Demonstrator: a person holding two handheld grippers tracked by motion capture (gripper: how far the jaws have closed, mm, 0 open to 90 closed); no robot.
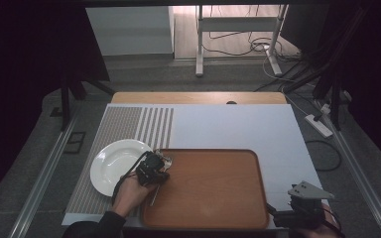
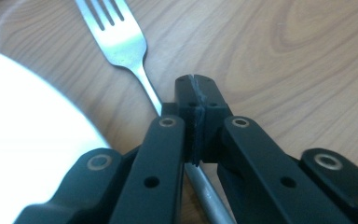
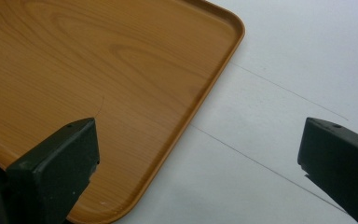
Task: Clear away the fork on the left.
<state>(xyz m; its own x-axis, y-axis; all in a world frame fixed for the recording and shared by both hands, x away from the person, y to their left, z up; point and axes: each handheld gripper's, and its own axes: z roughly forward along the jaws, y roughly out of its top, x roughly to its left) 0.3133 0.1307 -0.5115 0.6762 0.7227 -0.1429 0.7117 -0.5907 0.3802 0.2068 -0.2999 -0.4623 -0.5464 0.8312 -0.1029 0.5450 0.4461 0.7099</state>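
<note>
A metal fork [image 2: 121, 42] lies on the left end of the wooden tray [image 1: 213, 188], tines pointing away from me, right beside the white plate [image 1: 114, 166]. My left gripper [image 1: 154, 171] sits low over the fork's handle with its jaws pressed together. In the left gripper view the handle runs under the shut left gripper [image 2: 196, 79] and comes out below it, with the plate [image 2: 23, 140] at the left. My right gripper [image 1: 290, 214] hovers open by the tray's near right corner. Between the fingertips of the right gripper [image 3: 198, 154] are the bare tray [image 3: 98, 60] edge and white table.
The tray rests on a white mat [image 1: 238, 129] with a striped patch [image 1: 129, 126] at its left, under the plate. A wooden table edge [image 1: 198, 97] runs along the back. Beyond it are floor cables and a stand.
</note>
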